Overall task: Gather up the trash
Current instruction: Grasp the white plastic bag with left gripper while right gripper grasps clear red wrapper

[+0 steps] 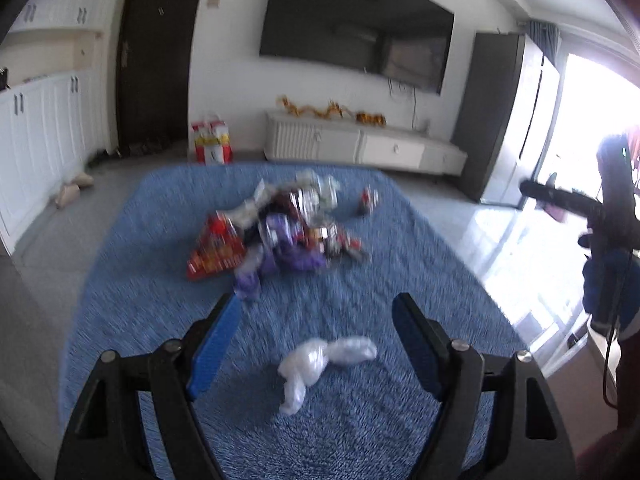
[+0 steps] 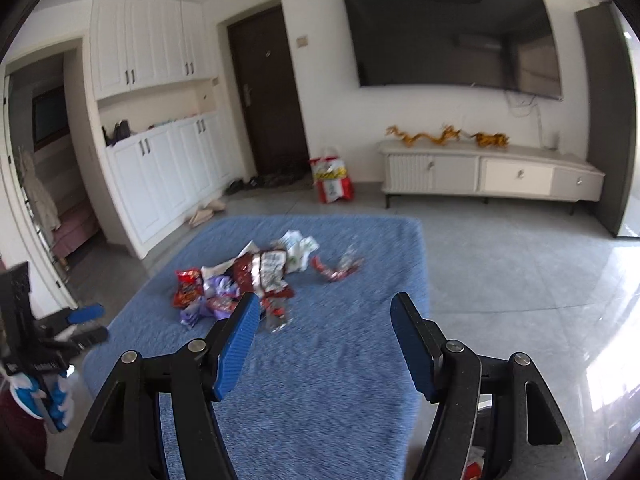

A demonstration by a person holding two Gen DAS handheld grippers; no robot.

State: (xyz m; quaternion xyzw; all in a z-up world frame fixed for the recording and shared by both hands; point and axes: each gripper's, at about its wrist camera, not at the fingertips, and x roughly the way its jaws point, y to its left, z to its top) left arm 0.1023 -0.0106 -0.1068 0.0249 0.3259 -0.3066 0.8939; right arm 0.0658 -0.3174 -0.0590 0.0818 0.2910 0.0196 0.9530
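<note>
So there's a blue rug (image 1: 360, 288) on a grey tile floor, and most of the trash is dumped in one pile of wrappers (image 1: 280, 232) around the middle of it: a red and orange snack bag (image 1: 216, 252) on the left side, purple packets in the middle, silvery and white bits toward the far side. One small red wrapper (image 1: 369, 200) sits a little apart on the right of the pile. A crumpled clear plastic bag (image 1: 320, 364) lies by itself on the near part of the rug.

The left gripper (image 1: 318, 312) is spread wide with nothing between its blue pads, and the plastic bag lies on the rug below the gap, not touched. The right gripper (image 2: 324, 316) is also well open and empty, hovering over the near right part of the rug with the pile just beyond its left finger.

Each gripper shows up at the edge of the other's view. Far back there's a wall TV (image 2: 452, 36), a low white cabinet (image 2: 488, 176) and a red shopping bag (image 2: 332, 180) by the dark door. The left view is blurry.
</note>
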